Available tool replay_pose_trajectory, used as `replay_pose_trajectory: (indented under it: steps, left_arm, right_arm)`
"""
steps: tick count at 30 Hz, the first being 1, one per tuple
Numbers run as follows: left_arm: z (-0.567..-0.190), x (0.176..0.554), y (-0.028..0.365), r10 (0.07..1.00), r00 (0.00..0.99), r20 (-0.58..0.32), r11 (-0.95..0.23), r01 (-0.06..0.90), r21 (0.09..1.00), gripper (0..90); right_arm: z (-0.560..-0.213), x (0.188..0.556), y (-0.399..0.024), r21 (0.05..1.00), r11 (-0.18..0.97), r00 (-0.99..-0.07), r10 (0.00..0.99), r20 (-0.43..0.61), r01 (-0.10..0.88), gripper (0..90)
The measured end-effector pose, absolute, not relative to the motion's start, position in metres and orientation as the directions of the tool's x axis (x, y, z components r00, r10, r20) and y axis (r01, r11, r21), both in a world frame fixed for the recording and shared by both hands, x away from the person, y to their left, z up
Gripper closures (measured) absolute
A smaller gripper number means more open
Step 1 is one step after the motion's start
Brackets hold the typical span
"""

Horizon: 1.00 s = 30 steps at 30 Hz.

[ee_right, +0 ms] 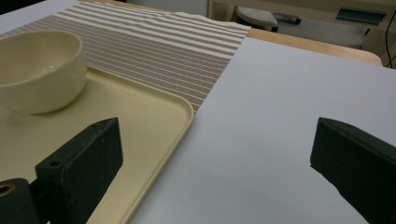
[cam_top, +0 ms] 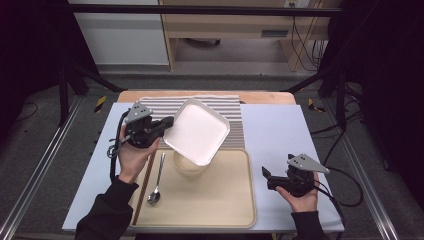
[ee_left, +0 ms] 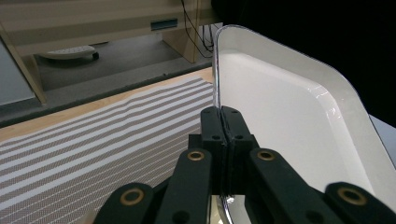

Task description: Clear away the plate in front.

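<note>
Holding a white square plate (cam_top: 196, 131) by its edge, the left gripper (cam_top: 165, 124) has its fingers (ee_left: 212, 128) clamped tight on the rim, so the plate hangs tilted in the air over the cream bowl (cam_top: 189, 165). That bowl sits on the beige tray (cam_top: 220, 200), with a spoon (cam_top: 156, 182) lying to its left. Behind is a striped mat (cam_top: 165, 106) on the surface (cam_top: 280, 130). The right gripper (cam_top: 265, 176) hovers just right of the tray, fingers (ee_right: 88, 154) spread wide with nothing between them.
</note>
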<state>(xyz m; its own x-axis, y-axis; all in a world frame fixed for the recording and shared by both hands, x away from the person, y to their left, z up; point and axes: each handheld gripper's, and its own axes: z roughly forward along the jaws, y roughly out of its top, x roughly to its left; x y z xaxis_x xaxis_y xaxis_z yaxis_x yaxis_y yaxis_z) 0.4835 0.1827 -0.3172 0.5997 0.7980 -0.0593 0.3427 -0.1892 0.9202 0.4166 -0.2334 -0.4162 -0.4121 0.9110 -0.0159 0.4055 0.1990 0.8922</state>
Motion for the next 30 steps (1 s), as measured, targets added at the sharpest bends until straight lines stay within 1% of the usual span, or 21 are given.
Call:
replay_pose_trajectory:
  steps: [11,15,16,30]
  left_arm:
    - [-0.335,0.448,0.183,0.765,0.641,-0.067,-0.214,0.35,0.912,88.8]
    - [-0.343,0.44,0.18,0.76,0.648,-0.052,-0.246,0.36,0.9,88.9]
    - [-0.344,0.439,0.179,0.75,0.66,-0.043,-0.252,0.346,0.904,88.9]
    - [-0.373,0.417,0.162,0.734,0.675,-0.071,-0.3,0.417,0.858,88.9]
  right_arm:
    - [-0.415,0.416,-0.233,0.894,0.201,-0.415,0.91,-0.019,0.4,2.6]
    - [-0.415,0.416,-0.233,0.895,0.202,-0.418,0.908,-0.019,0.399,2.6]
    - [-0.415,0.415,-0.233,0.894,0.203,-0.42,0.908,-0.019,0.399,2.6]
    - [-0.414,0.414,-0.233,0.893,0.205,-0.429,0.903,-0.015,0.4,2.5]
